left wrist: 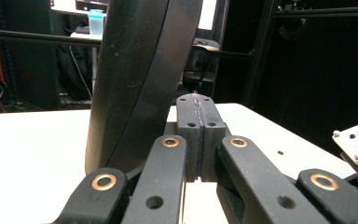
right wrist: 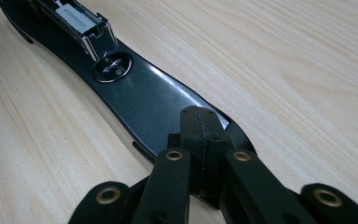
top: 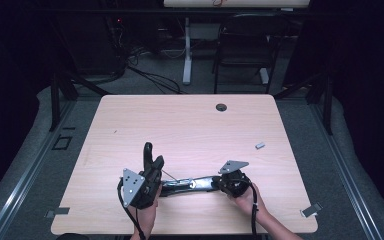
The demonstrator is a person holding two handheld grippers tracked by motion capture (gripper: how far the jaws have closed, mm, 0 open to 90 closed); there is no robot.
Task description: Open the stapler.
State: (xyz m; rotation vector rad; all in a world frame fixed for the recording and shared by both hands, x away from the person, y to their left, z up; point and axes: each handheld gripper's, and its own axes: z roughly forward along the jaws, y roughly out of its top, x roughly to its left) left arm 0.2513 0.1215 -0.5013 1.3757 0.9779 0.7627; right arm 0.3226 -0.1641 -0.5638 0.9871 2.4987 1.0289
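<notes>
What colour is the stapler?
Glossy black stapler, with a silver metal part inside. The right gripper view shows it best.

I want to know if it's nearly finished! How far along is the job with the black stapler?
Done: the stapler is open, its top arm standing up. In hand: the right gripper, shut, rests on the base's end; the left gripper, shut, sits beside the raised arm. Left: the small grey piece, maybe staples, lies apart and untouched, and the stapler isn't closed yet.
</notes>
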